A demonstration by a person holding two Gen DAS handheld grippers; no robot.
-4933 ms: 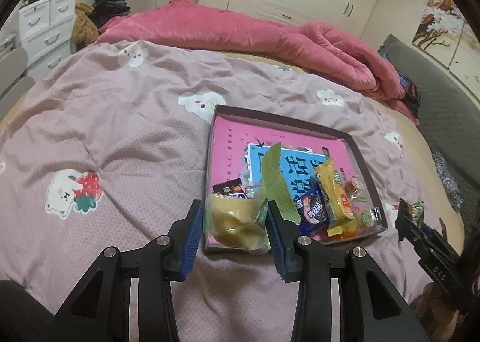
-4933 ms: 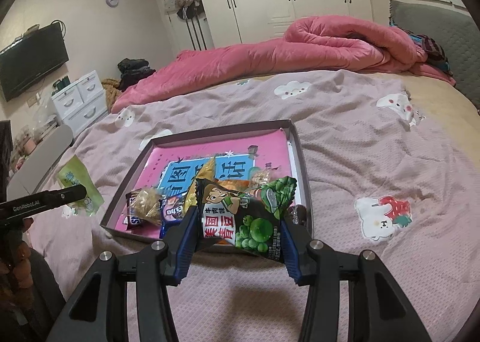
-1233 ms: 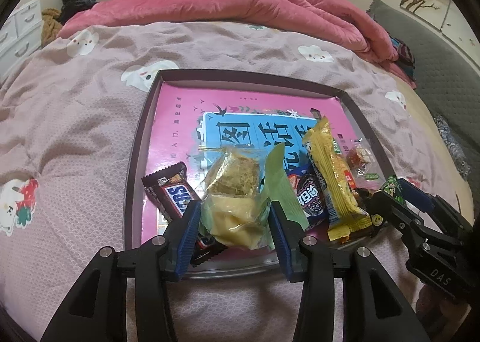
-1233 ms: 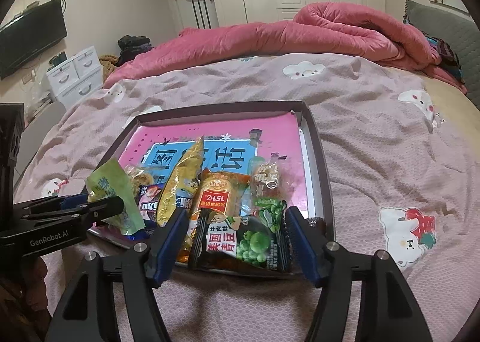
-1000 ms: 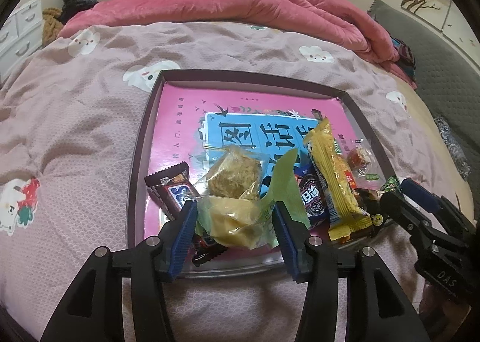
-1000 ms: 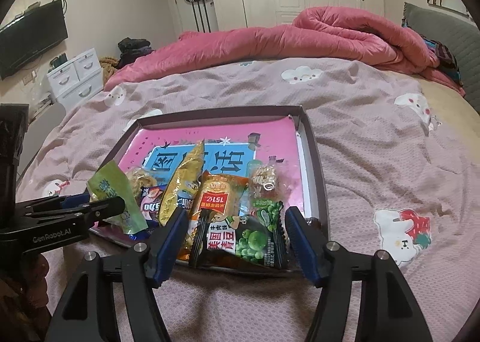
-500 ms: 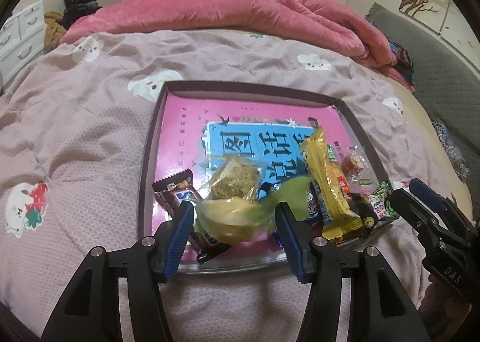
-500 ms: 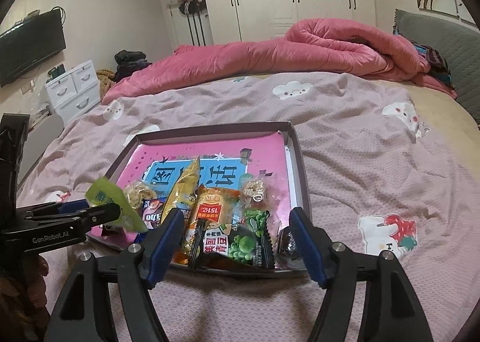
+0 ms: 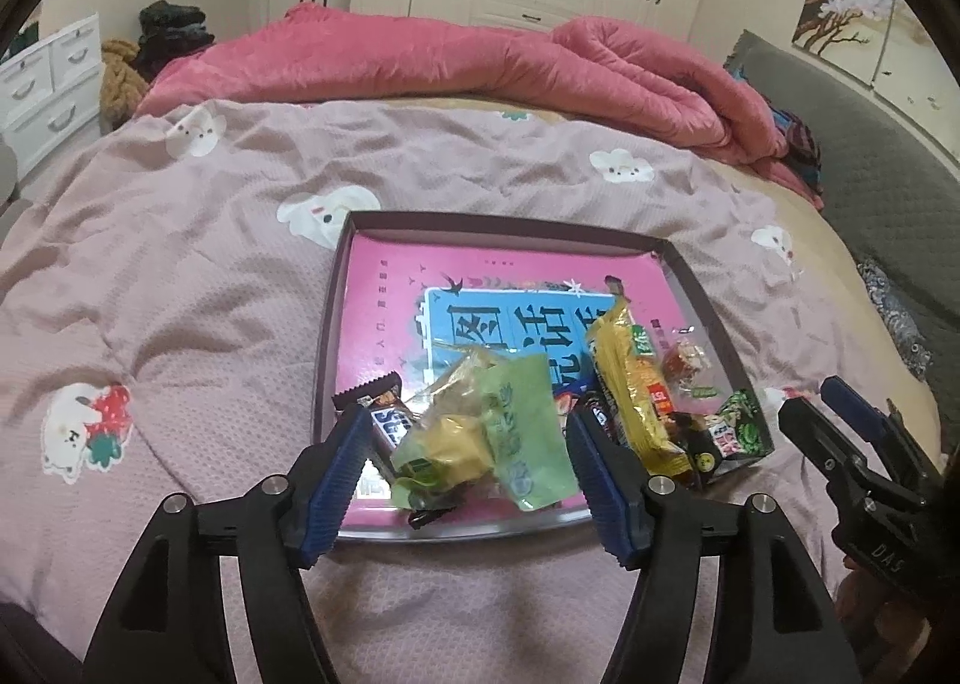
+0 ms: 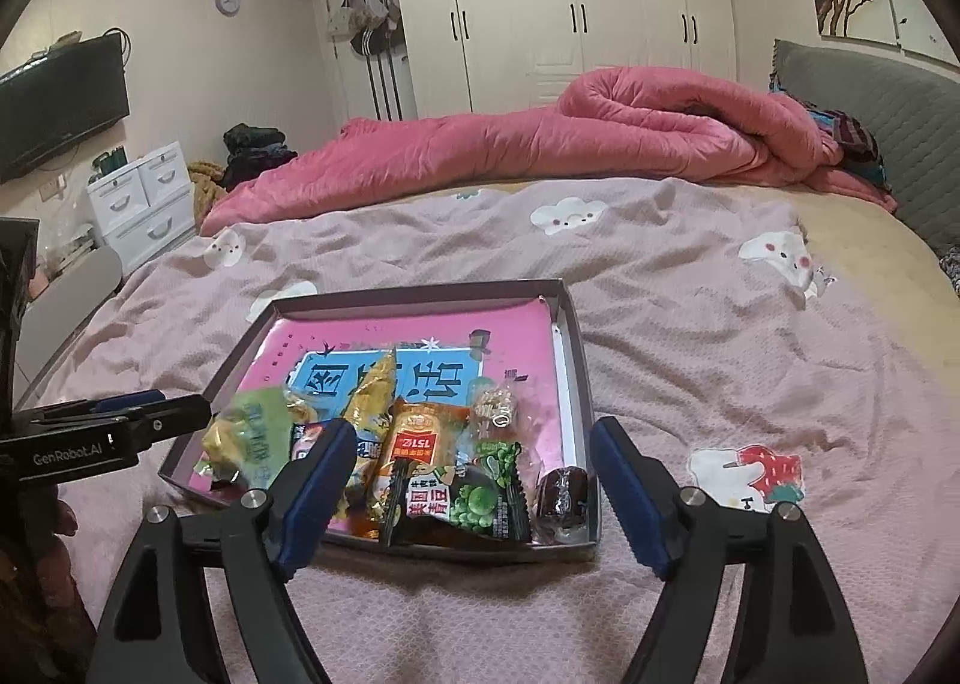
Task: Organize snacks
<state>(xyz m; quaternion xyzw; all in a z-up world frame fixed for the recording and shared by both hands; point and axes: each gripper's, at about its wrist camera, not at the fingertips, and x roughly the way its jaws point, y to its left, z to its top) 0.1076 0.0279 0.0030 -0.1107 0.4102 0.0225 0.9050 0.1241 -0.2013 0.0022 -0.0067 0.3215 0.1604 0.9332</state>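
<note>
Bedspread [image 9: 180, 276], tray [image 9: 327, 336] of snacks [image 9: 480, 426]

This is a bedroom in a home. A wide bed [image 10: 660, 288] with a mauve cartoon-print sheet fills the view, a rumpled pink quilt [image 10: 540, 150] along its far side. White built-in wardrobes [image 10: 576, 12] line the far wall, beside a wall clock [image 10: 228, 0], a wall-mounted television [image 10: 60, 102] and a white drawer unit [image 10: 144, 198].

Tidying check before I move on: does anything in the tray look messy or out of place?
Yes. The snacks are heaped at the tray's near edge, overlapping; the green packet lies crumpled on others. Far half bare.
</note>
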